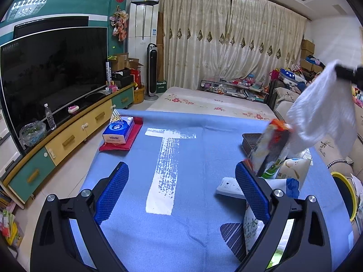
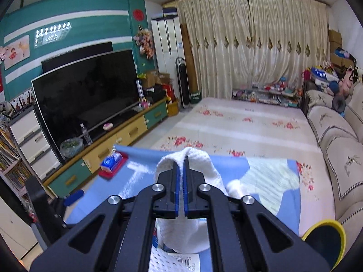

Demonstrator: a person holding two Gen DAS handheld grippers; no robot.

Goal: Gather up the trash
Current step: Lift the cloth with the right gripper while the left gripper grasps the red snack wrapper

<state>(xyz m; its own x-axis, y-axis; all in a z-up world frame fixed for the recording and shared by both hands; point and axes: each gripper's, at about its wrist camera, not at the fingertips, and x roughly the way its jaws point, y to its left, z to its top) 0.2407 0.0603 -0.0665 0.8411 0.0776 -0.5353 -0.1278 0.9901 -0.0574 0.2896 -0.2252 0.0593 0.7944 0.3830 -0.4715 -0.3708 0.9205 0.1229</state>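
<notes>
right hand-held gripper (image 2: 180, 165) pinching white cloth (image 2: 197, 165)

We see a white waffle-textured tissue (image 2: 197, 170), crumpled, pinched at its top fold and hanging limp in the air above the table's right side, well clear of the surface. Below it on the blue cloth we see a trash pile: an orange-white snack wrapper (image 1: 272, 145) standing tilted, a green-white carton (image 1: 275, 166) beside it, and a flat white packet (image 1: 229, 187) lying near them.
</notes>
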